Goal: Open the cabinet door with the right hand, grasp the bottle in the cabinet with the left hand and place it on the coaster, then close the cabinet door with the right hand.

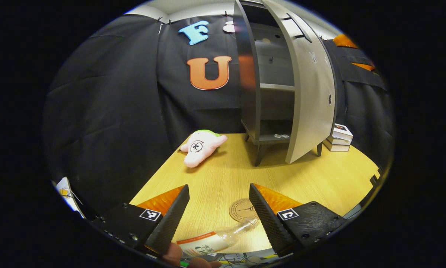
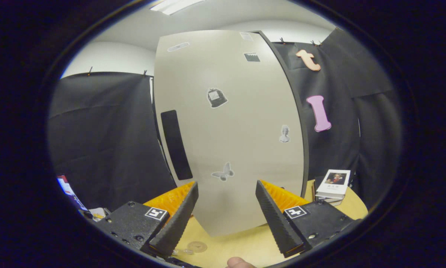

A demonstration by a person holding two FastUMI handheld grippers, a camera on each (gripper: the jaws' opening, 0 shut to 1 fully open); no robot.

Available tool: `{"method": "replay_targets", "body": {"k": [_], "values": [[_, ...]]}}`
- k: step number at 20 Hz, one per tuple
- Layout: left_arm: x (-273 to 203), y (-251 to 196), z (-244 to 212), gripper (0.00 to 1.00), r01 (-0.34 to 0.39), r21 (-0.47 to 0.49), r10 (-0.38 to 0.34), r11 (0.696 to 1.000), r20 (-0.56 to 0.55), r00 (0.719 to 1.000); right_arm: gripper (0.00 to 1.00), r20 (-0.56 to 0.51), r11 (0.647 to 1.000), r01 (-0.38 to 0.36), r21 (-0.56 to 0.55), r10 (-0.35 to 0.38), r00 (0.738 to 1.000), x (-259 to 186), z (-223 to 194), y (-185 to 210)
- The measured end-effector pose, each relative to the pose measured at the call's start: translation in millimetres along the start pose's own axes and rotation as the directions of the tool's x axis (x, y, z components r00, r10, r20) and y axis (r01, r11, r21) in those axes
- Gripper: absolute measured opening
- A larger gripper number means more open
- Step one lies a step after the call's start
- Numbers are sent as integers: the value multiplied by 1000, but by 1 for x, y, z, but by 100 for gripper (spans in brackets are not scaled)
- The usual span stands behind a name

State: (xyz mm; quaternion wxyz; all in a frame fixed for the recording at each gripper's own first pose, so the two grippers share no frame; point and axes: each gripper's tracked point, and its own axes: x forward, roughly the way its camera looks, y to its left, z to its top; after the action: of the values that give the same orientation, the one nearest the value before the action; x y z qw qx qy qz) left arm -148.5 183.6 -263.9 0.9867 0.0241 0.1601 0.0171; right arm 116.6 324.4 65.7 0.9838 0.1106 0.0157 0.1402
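Observation:
A clear plastic bottle (image 1: pixel 223 238) with a white and orange label lies on its side on the wooden table (image 1: pixel 319 178), low between the fingers of my left gripper (image 1: pixel 219 187), which is open and not pressing on it. Its neck reaches the edge of the round coaster (image 1: pixel 243 209). The grey cabinet (image 1: pixel 249 93) stands at the back with its door (image 1: pixel 312 93) swung out to the right. In the right gripper view my right gripper (image 2: pixel 226 184) is open, close in front of the door's outer face (image 2: pixel 230 130), with the dark handle (image 2: pixel 176 145) to its left.
A pink plush toy (image 1: pixel 200 147) lies left of the cabinet. Stacked books (image 1: pixel 340 137) sit right of it, also books (image 2: pixel 334 184) in the right gripper view. Part of a hand (image 1: pixel 178 255) shows at the bottom edge. The table's edge runs near the left gripper.

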Motion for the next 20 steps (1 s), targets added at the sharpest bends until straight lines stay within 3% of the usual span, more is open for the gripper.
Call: {"method": "replay_targets", "body": {"k": [4, 6, 8, 9, 11, 14, 15, 18, 20], "values": [[-1, 11, 24, 98, -8, 3, 8, 1000, 43, 999, 99, -15, 1000, 11, 5, -11, 1000, -3, -7, -1], [2, 15, 21, 98, -25, -4, 25, 1000, 42, 999, 95, -22, 1000, 13, 7, -13, 1000, -5, -12, -1], [4, 18, 6, 97, -33, -20, 33, 999, 29, 999, 99, -35, 1000, 15, 10, -15, 999, -6, -17, -2], [6, 21, -10, 98, -57, 5, 57, 998, 11, 998, 95, -42, 1000, 16, 15, -16, 999, -6, -20, -2], [8, 23, -35, 98, -99, 64, 100, 993, -8, 995, 99, -47, 1000, 20, 12, -19, 999, -9, -20, -3], [11, 15, -51, 98, -127, 141, 125, 982, 23, 992, 95, -70, 999, 35, -19, -36, 997, -13, -25, -9], [17, 13, -55, 98, -128, 145, 125, 981, 25, 992, 99, -83, 999, 35, -32, -37, 996, -14, -29, -9], [40, 20, -66, 98, -177, 170, 178, 969, 9, 984, 99, -123, 995, 36, -88, -47, 991, -16, -34, -12], [46, 28, -43, 99, -214, 157, 206, 964, 63, 977, 99, -125, 993, 33, -114, -47, 991, -16, -33, -11]]}}
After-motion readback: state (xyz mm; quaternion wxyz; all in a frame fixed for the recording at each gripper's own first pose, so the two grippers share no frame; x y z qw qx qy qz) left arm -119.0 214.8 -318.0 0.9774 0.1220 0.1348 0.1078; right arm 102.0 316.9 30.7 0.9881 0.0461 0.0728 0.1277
